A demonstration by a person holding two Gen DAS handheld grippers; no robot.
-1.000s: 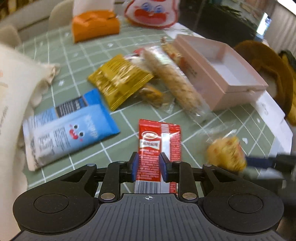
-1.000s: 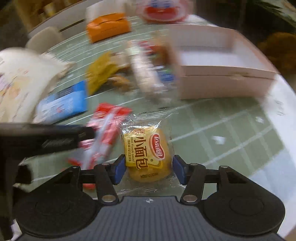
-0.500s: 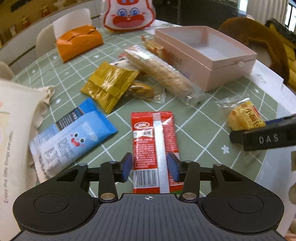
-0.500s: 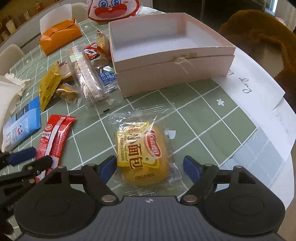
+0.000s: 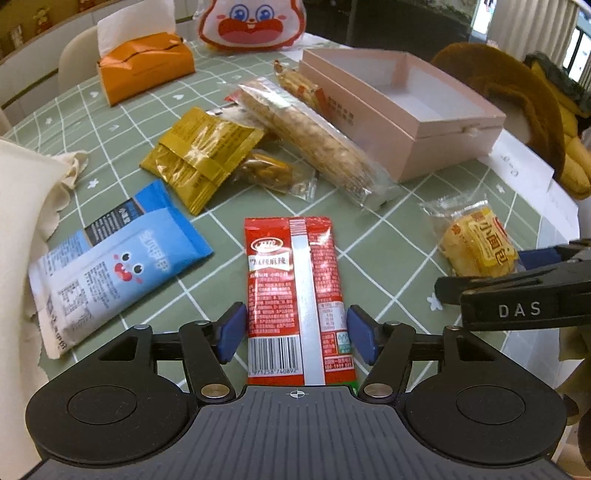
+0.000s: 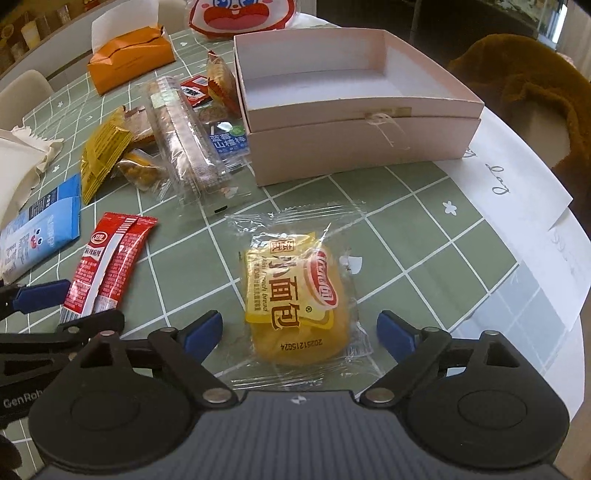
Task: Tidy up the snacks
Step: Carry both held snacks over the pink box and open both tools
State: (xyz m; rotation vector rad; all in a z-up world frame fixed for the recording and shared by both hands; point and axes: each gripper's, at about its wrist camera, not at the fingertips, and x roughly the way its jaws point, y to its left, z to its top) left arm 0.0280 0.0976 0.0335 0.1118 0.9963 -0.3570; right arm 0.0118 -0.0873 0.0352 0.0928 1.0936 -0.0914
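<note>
A red snack packet lies flat on the green checked tablecloth. My left gripper is open, its blue pads on either side of the packet's near end, not touching it. A yellow mini bread in clear wrap lies on the cloth. My right gripper is open wide around its near end. The bread and the right gripper also show at the right of the left wrist view. The red packet shows at the left of the right wrist view. An open pink box stands beyond, empty.
A blue packet, a yellow packet, a long clear cracker pack and several small snacks lie left of the box. An orange tissue box and a cartoon bag stand at the back. A cloth bag lies at left. The table edge is at right.
Both grippers have let go: the left one of the red packet, the right one of the bread. Both now lie flat on the cloth, and the jaws have opened wider.
</note>
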